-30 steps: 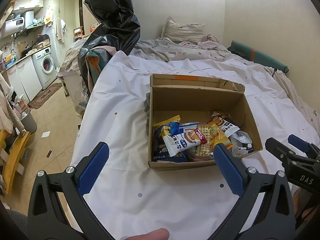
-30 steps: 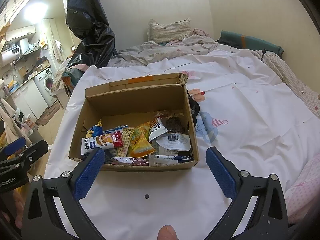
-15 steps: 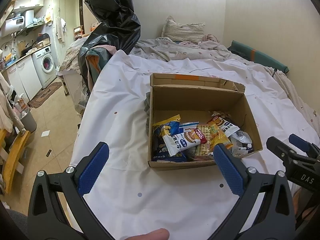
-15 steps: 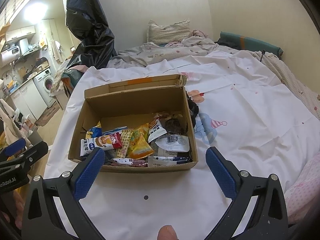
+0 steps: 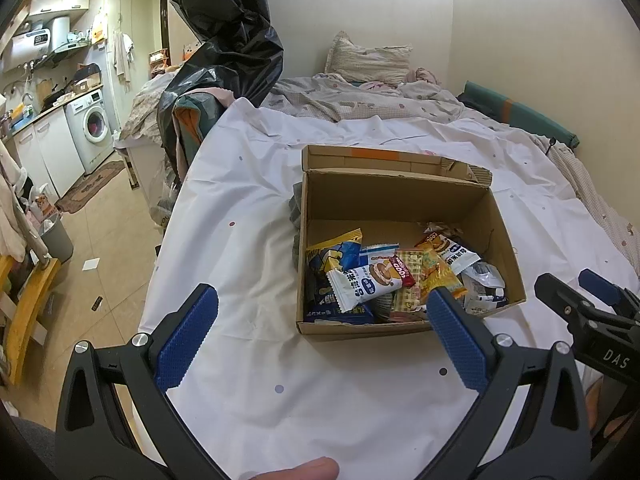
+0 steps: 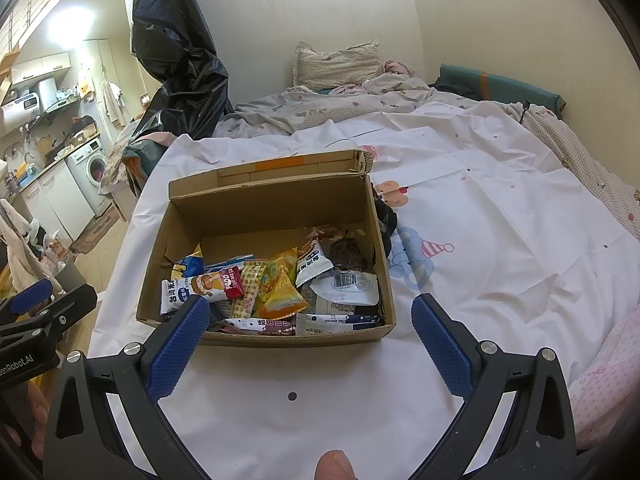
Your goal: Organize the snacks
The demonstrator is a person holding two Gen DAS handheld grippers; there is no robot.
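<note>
Grippers: left gripper [image 5: 322, 320] and right gripper [image 6: 310, 328] both spread wide, empty
Box [image 6: 280, 200]: just ahead
Advice: descend onto one top snack [image 6: 280, 288]

A bed under a white dotted sheet [image 5: 248, 208] fills the room, a pillow [image 5: 368, 60] against the cream wall [image 5: 360, 0]. A black plastic bag [image 5: 228, 28] hangs left; a washing machine [image 5: 90, 130] stands on the beige tiled floor [image 5: 116, 232].
</note>
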